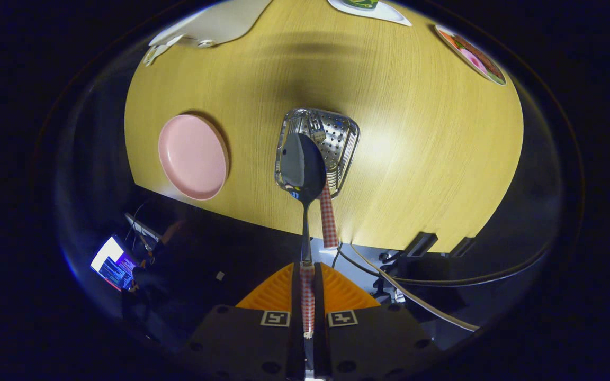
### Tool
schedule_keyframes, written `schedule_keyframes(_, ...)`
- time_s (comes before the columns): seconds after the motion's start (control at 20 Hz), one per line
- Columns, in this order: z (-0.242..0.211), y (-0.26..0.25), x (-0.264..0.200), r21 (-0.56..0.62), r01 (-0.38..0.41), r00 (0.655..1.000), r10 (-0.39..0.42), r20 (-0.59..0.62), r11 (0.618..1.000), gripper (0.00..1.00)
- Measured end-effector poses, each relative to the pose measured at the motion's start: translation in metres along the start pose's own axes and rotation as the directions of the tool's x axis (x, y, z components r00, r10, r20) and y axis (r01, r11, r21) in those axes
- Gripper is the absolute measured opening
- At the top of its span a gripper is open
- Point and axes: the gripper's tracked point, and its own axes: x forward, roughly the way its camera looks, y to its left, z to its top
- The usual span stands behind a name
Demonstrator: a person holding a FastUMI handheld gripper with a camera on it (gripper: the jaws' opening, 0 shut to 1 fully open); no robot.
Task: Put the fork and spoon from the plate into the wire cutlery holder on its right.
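My gripper [307, 283] is shut on the red-checked handle of the spoon [301, 166], both orange fingers [276, 291] pressing on it. I look steeply down: the spoon's steel bowl hangs over the open top of the wire cutlery holder [344, 135] on the wooden table. The fork stands in the holder, its red-checked handle [328, 217] sticking out toward me and its tines down inside against the perforated wall. The pink plate [193, 156] lies to the holder's left with nothing on it.
The round wooden table [432, 159] has its near edge just below the holder. A white object [215, 24] and two printed cards or mats [472, 55] lie at the far rim. Cables [421, 299] and a lit screen [114, 263] sit below the table's edge.
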Motion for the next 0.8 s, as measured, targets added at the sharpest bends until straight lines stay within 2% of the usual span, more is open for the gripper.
schedule_keyframes(0.15,0.008,-0.004,0.006,-0.003,0.039,0.996,-0.039,-0.085,0.999,0.11)
schedule_keyframes(0.4,0.03,-0.004,0.018,0.0,0.071,0.986,-0.071,-0.153,0.997,0.11)
schedule_keyframes(0.8,0.048,-0.005,0.027,0.021,0.083,0.981,-0.078,-0.179,0.996,0.14)
